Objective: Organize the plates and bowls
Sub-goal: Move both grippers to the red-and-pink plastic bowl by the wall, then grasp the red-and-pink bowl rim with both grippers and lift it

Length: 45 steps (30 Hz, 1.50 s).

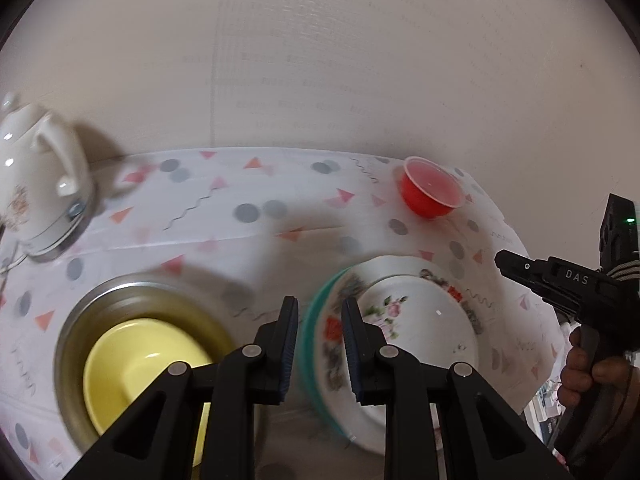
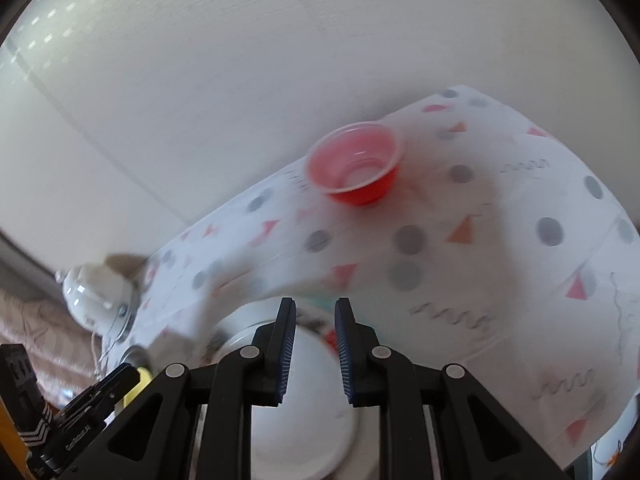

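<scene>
We hover both hand-held grippers, left hand-held gripper and right hand-held gripper, jaws parted, empty, over floral plate. Likely next: fetch red bowl, stack in yellow bowl.

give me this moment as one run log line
left gripper: open, empty | right gripper: open, above floral plate | yellow bowl: in metal bowl | red bowl: apart

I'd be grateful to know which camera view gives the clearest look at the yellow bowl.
The left wrist view: the yellow bowl sits nested inside a metal bowl, with most of its interior visible. The right wrist view catches only a yellow sliver at lower left, behind the left gripper.
</scene>
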### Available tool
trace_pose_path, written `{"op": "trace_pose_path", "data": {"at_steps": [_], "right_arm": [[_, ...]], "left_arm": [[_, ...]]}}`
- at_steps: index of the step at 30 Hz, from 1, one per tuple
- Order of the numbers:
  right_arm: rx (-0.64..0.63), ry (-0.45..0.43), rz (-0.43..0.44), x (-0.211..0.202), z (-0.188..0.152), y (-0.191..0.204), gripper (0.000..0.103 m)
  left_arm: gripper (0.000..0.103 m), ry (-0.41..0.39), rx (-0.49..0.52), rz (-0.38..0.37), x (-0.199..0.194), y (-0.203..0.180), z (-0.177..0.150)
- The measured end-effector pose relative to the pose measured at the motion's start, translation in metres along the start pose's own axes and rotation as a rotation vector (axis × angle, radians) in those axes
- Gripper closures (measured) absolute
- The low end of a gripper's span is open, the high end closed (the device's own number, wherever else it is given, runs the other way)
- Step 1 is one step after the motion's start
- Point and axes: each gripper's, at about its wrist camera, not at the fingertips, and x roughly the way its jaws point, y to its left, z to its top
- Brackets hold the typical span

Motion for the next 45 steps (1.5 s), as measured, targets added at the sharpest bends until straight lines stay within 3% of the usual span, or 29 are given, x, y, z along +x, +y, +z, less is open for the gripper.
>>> {"op": "trace_pose_path", "data": {"at_steps": [16,24,33,45], "right_arm": [[0.037,0.003,0.023,0.024,0.059,-0.046,0.083],[0.067,0.008,0.041,0.044,0.091,-0.064,0.083],[0.104,0.005,0.058,0.066,0.124,-0.078,0.087],[0.150,0.057,0.102,0.094,0.139,-0.091,0.087]], "left_arm": [[0.079,0.081,0.047,-0.050,0.068,-0.064,0.050],[0.079,0.097,0.014,-0.045,0.098,-0.075,0.080],[0.079,0.135,-0.017,-0.090,0.137,-0.093,0.115],[0.079,0.161,-0.057,-0.163,0.177,-0.103,0.140]]}}
